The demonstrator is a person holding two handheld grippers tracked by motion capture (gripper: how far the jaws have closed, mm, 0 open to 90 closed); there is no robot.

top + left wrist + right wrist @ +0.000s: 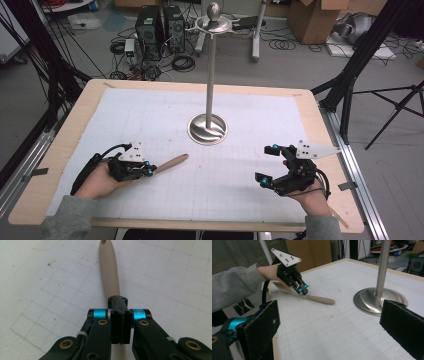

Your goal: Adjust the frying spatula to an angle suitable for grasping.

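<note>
A: Left gripper (148, 170) low on the near-left of the white gridded mat (240, 180), jaws clamped tight on a tan spatula (172, 162).

B: And which way does it run?

A: Long axis lies diagonal: the free handle end points away from the person and toward the middle, roughly at the round base of the steel stand (208, 128), though well short of it. The tip rests on the mat.

B: The left gripper view adds something — there's a hanging hole at the far tip of the handle (109, 267), and the jaws are pressed together over it with no gap.

A: Right. The right gripper view catches what the high view hides: a broad, curved part of the spatula (312, 298) trailing back under the left hand (270, 271), toward the table (65, 145) edge.

B: And the right gripper (268, 164)?

A: Near-right of the mat, jaws spread wide, nothing between them, well apart from the spatula. Its pads (262, 325) frame the stand's base.
</note>
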